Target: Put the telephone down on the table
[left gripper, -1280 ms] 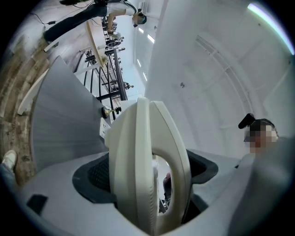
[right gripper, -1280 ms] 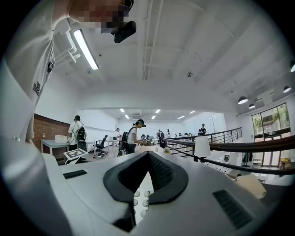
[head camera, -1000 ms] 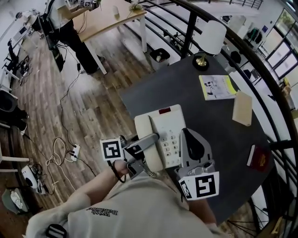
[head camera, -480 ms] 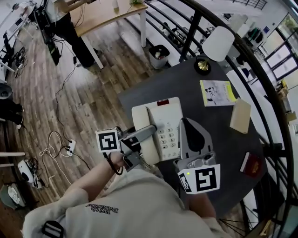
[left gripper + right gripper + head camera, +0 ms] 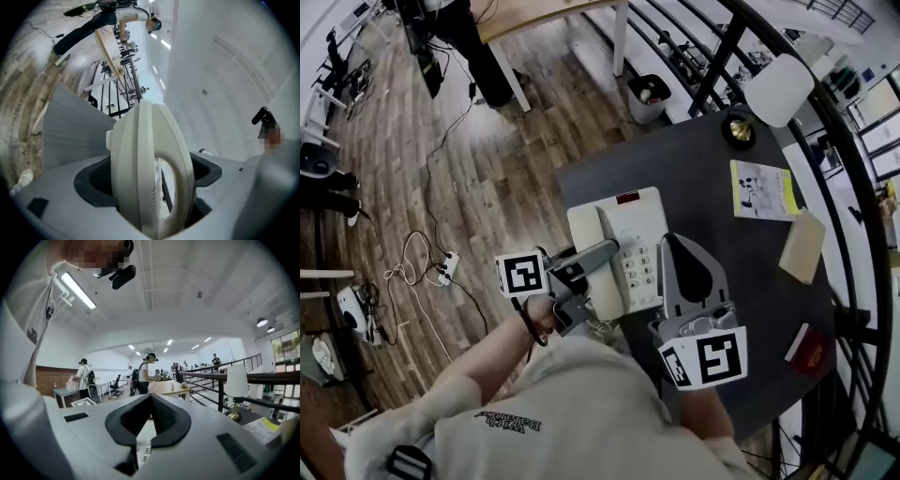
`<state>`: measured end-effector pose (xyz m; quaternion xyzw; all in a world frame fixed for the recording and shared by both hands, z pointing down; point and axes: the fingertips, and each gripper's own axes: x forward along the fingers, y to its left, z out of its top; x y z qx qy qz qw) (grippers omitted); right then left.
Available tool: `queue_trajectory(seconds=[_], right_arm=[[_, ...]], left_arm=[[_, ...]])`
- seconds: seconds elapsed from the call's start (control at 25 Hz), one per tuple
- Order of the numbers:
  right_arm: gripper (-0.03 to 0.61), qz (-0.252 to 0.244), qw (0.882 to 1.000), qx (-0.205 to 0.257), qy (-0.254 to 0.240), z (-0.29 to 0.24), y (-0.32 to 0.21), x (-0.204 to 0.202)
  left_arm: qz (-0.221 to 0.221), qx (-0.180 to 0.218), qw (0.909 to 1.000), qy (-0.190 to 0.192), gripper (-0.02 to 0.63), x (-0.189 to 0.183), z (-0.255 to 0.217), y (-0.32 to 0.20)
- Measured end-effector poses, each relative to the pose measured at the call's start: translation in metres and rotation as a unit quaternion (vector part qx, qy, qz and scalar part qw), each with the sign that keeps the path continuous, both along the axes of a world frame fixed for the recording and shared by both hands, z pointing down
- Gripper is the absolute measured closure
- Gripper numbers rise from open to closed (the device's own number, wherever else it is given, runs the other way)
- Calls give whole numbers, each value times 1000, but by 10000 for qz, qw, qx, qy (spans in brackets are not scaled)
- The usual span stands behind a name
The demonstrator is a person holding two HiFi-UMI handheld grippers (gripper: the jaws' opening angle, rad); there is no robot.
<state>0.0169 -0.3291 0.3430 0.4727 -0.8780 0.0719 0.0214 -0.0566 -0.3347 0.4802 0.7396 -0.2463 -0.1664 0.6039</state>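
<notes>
Telephone (image 5: 642, 234) sits on the dark round table (image 5: 712, 169), near its edge on the person's side; white handset (image 5: 586, 230) lies along the base's left side, cannot tell if seated in the cradle or just above it; left gripper (image 5: 605, 251) clamped across the handset, which fills the gap between both pads in the left gripper view; right gripper (image 5: 675, 248) over the keypad's right edge, jaws pressed together with nothing between them, keypad digits showing below; yellow booklet (image 5: 764, 190) and lamp (image 5: 778, 89) further out on the table, well apart from the telephone
</notes>
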Motion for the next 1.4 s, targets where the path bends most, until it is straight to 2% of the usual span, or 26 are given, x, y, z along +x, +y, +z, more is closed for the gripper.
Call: queue_trajectory(seconds=[0.12, 0.44, 0.56, 0.72, 0.92, 1.08, 1.24, 1.4], right_arm=[[577, -181, 9986, -256, -430, 7, -17, -13], [577, -370, 9971, -545, -391, 43, -61, -41], [577, -419, 9954, -779, -366, 72, -80, -49], [577, -480, 9939, -994, -60, 113, -105, -64], [577, -606, 9882, -1406, -9, 152, -119, -82], [577, -643, 9842, -1646, -36, 172, -123, -88], [577, -666, 9817, -1782, -37, 183, -125, -87], [577, -597, 9809, -1852, -66, 190, -127, -80]], left_arm=[[-299, -9, 9992, -257, 155, -19, 28, -25], [-734, -79, 9954, -608, 155, -60, 92, -86], [-695, -92, 9953, -666, 155, -65, 114, -106], [-607, -171, 9957, -672, 155, -68, 142, -130], [-741, -422, 9937, -726, 155, -83, 172, -146], [-837, -623, 9908, -862, 155, -99, 193, -151], [-677, -574, 9890, -1185, 155, -101, 204, -149], [-684, -590, 9897, -1112, 155, -99, 209, -151]])
